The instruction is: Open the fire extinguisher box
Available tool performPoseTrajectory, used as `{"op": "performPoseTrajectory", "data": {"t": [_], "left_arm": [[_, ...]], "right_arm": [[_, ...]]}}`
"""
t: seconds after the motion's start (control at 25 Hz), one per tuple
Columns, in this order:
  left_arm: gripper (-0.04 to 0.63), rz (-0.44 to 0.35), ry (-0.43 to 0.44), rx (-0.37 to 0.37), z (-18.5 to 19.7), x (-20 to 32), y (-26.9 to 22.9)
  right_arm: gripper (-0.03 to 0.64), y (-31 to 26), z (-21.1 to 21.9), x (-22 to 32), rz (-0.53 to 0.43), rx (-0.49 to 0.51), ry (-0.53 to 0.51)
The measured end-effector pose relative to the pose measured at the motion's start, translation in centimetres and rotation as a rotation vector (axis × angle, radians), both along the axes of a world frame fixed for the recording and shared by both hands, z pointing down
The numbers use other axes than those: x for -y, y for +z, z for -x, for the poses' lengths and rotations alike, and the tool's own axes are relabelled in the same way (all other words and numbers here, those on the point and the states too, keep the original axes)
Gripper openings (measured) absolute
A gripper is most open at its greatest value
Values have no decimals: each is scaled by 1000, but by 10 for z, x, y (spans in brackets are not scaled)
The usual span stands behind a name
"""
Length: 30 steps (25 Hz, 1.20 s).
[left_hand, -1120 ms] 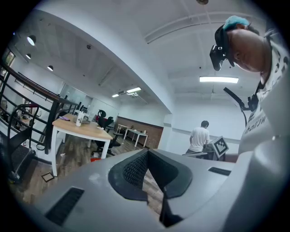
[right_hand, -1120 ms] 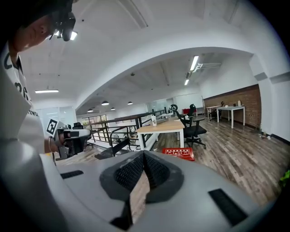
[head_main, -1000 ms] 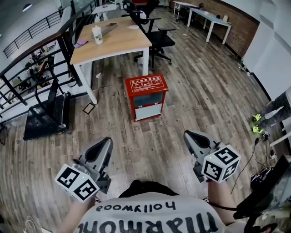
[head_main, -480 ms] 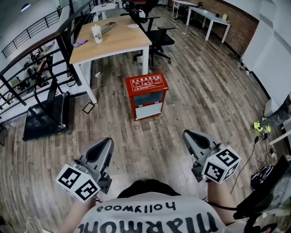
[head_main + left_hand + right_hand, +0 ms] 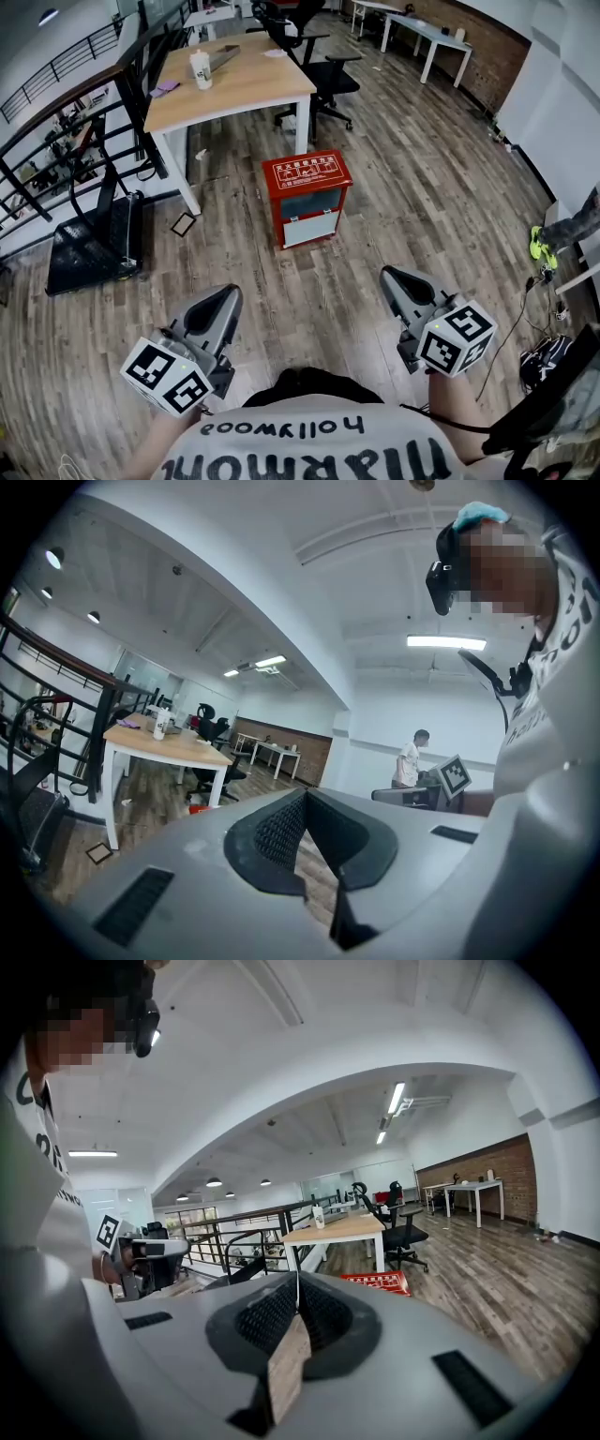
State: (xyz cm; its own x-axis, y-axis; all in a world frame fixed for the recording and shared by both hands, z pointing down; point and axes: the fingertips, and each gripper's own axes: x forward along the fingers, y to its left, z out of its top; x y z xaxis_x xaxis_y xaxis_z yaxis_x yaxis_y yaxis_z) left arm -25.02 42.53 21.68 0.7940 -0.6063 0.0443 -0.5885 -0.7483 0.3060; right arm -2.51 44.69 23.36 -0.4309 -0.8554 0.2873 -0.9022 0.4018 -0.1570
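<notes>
Standing well back from the fire extinguisher box (image 5: 306,199), we see it upright on the wooden floor (image 5: 412,178), just beside the near leg of the table (image 5: 234,89) and well apart from both grippers. The left gripper (image 5: 226,298) and the right gripper (image 5: 391,278) hang low in front of us, each with its jaws pressed together and nothing between them, as their own views confirm. The right gripper view also catches the red lid of the box beyond the closed tips.

We judge the box to be painted sheet metal: stiff, and heavy enough with its contents to stay put when a panel is pulled. Its paint looks smooth, so closed pads could slide off a flat face. The top lid (image 5: 306,172) carries white print and overhangs the body slightly. The front shows a darker window above a pale panel (image 5: 311,228). We would treat the window as fragile and keep pressure off it.

Which part swings, lid or front door, we cannot tell from here, and no latch or handle can be made out. The lid's front lip looks like the best hold, pinched between opened jaws or hooked from below. The other gripper could brace the box's side if it starts to shift.
</notes>
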Motion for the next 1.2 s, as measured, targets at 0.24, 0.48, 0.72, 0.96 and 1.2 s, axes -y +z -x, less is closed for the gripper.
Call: {"op": "performPoseTrajectory", "data": {"t": [0.24,0.48,0.72,0.96,1.2], "left_arm": [[6,1,20,0,-5,11,5],[6,3,6,6,-23,28,6],[6,15,-25,8,-54,48,8],[6,24,-62,4,-95,72,10],[6,32,-91,4,-137,92,12]], "right_arm": [[11,10,4,4,20,-28,3],[11,14,-15,24,42,-26,-1],[11,15,-45,54,61,-32,-41],[11,20,-92,77,89,-51,-69],[11,26,-132,100,108,-69,-115]]}}
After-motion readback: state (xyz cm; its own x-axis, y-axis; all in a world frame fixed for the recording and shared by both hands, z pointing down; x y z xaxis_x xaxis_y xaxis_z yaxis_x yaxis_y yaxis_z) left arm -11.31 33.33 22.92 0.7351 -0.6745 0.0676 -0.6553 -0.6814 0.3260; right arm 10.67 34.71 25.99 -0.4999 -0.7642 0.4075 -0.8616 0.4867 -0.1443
